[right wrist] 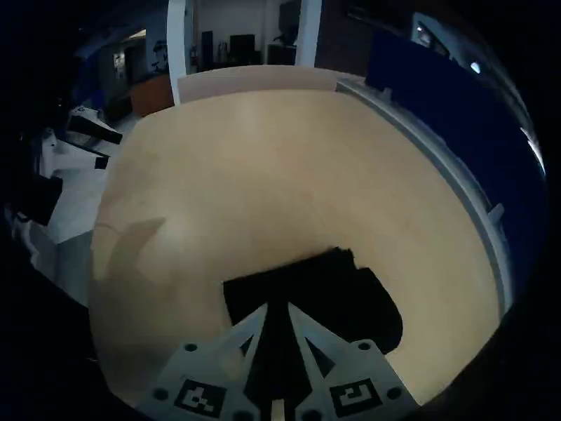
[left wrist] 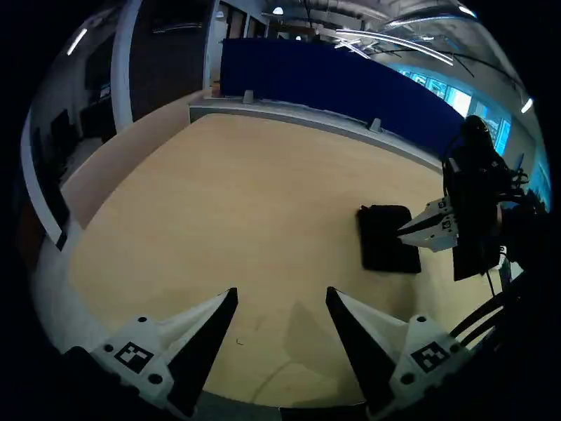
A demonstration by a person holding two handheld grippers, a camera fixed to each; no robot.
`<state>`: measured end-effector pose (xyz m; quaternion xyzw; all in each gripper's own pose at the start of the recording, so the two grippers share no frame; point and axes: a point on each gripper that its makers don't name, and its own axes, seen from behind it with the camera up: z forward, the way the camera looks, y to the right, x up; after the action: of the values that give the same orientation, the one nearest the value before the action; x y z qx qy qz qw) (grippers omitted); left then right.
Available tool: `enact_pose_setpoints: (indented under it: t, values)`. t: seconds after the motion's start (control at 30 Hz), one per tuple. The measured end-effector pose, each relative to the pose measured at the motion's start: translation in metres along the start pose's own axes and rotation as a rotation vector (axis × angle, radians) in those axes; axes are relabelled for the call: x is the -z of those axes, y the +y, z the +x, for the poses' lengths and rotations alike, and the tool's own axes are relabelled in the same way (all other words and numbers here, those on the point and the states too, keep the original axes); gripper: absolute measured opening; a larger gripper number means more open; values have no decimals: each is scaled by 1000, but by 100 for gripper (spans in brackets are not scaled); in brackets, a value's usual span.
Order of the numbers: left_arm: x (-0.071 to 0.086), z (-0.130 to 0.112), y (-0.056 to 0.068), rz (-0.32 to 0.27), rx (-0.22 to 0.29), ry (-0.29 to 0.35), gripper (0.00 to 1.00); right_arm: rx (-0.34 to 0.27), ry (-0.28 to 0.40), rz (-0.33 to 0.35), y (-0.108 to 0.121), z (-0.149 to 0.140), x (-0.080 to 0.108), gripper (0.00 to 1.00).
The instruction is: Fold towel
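A black towel (left wrist: 386, 238) lies folded into a small flat rectangle on the light wooden table (left wrist: 245, 196). My left gripper (left wrist: 280, 295) hovers well to the towel's left over bare wood, wide open with nothing between its fingers. My right gripper (right wrist: 278, 306) sits low over the near part of the towel (right wrist: 329, 295), fingers drawn close with a narrow dark gap. Whether cloth is pinched between them is hidden. In the left gripper view the right gripper (left wrist: 403, 234) reaches over the towel's right side, held by a dark-sleeved hand (left wrist: 484, 210).
A blue partition (left wrist: 336, 84) with a grey ledge runs along the table's far edge. Bare wood spreads to the left of and beyond the towel. The table's rounded edge (right wrist: 105, 231) drops off at the left of the right gripper view, with office furniture (right wrist: 84, 130) beyond.
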<state>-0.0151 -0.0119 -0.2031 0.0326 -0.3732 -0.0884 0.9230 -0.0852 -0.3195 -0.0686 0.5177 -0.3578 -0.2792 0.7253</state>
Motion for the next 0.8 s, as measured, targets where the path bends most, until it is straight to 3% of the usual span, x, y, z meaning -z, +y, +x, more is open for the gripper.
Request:
enact_pose_setpoints:
  t: [0.53, 0.8]
  values:
    - [5, -1, -6, 9, -1, 0, 94, 9, -32, 38, -8, -9, -16, 5]
    - [3, 0, -7, 11, -6, -1, 93, 0, -35, 39, -8, -12, -18, 16]
